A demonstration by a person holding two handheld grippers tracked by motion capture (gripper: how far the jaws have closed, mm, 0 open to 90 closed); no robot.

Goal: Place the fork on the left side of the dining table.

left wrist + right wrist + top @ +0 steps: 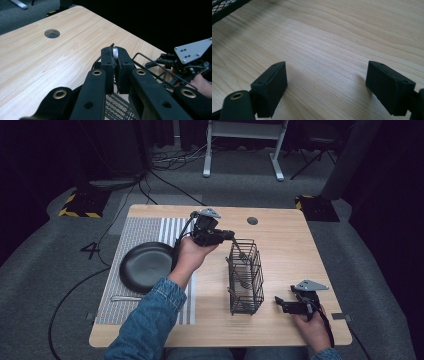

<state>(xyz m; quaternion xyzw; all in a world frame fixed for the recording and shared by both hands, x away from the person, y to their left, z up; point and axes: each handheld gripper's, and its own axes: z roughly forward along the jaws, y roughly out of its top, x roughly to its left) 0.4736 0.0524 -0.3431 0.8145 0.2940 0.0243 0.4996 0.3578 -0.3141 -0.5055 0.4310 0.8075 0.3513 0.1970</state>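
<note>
My left gripper (230,236) (114,62) is held above the far end of a black wire basket (246,279) (150,63) in the middle of the table. It is shut on the silver handle of a metal utensil (242,262) (115,52), which slants down inside the basket. My right gripper (280,303) (327,82) rests low over the bare wood to the right of the basket, open, with nothing between its fingers. A corner of the basket (224,7) is at the top left of the right gripper view.
A black plate (146,266) lies on a striped placemat (142,232) at the table's left. A second piece of cutlery (126,298) lies on the mat in front of the plate. A cable hole (252,220) (52,33) is near the far edge.
</note>
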